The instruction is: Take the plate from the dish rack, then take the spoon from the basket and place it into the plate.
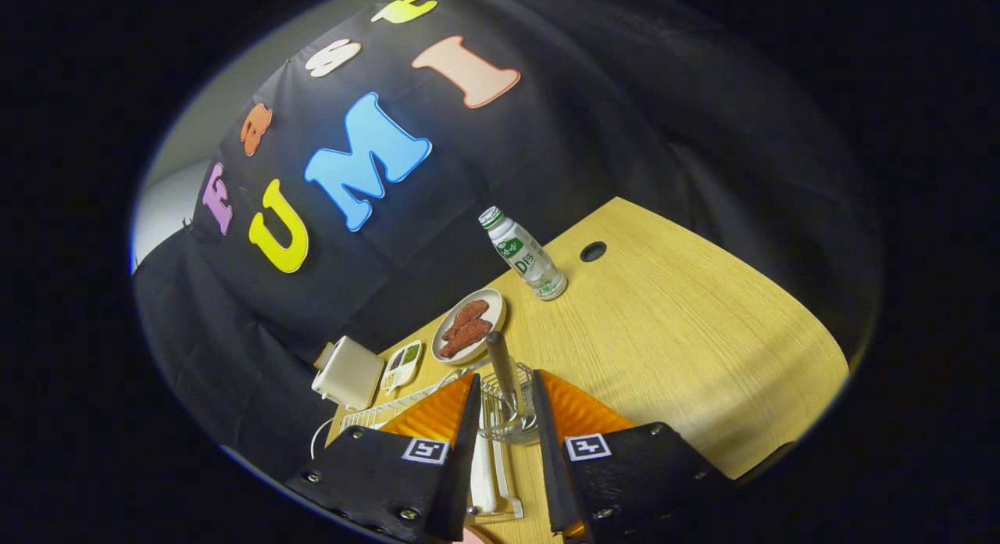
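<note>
My gripper [506, 380] is open and points down at the wire basket [508, 431], which sits between its fingers. The spoon [501, 368] stands upright in the basket. Its grey handle rises between the two fingertips, with a gap on each side, and neither finger touches it. The white wire dish rack [391, 409] runs to the left of the basket, and part of the white dish rack [486, 470] also shows lower down between the fingers. A sliver of something pink [478, 537] peeks out under the fingers; I cannot tell what it is.
On the wooden table [687, 348] beyond the basket lie an oval dish of brown food [469, 325], a small tray of food [402, 364] and a white box [349, 372]. A plastic bottle [523, 255] stands farther off, near a cable hole [593, 252].
</note>
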Available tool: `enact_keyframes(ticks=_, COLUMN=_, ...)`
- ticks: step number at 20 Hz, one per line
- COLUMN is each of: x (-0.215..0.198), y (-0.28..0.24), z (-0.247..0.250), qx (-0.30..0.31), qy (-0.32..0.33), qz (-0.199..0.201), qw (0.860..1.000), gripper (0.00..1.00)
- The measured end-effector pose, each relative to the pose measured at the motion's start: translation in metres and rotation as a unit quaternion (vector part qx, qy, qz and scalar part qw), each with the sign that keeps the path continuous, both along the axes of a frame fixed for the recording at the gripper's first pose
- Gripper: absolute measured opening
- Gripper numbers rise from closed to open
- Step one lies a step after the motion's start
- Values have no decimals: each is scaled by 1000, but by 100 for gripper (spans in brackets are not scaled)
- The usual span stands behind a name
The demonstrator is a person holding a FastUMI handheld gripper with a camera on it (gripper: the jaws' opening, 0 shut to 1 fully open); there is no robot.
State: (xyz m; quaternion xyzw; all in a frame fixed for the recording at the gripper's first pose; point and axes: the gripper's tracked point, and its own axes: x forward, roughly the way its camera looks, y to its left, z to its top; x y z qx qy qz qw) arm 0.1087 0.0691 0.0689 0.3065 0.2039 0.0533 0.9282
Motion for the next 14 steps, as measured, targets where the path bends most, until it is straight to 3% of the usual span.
enact_keyframes(ticks=7, x=36, y=8, z=-21, qx=-8, qy=-3, qz=-11, qw=1000, gripper=38)
enact_keyframes(ticks=8, x=42, y=8, z=-22, qx=-14, qy=-6, qz=-13, qw=1000, gripper=32)
enact_keyframes(ticks=10, x=37, y=10, z=-17, qx=-39, qy=-17, qz=-10, qw=999, gripper=11)
enact_keyframes(ticks=14, x=41, y=23, z=-9, qx=-79, qy=-42, qz=14, qw=996, gripper=11)
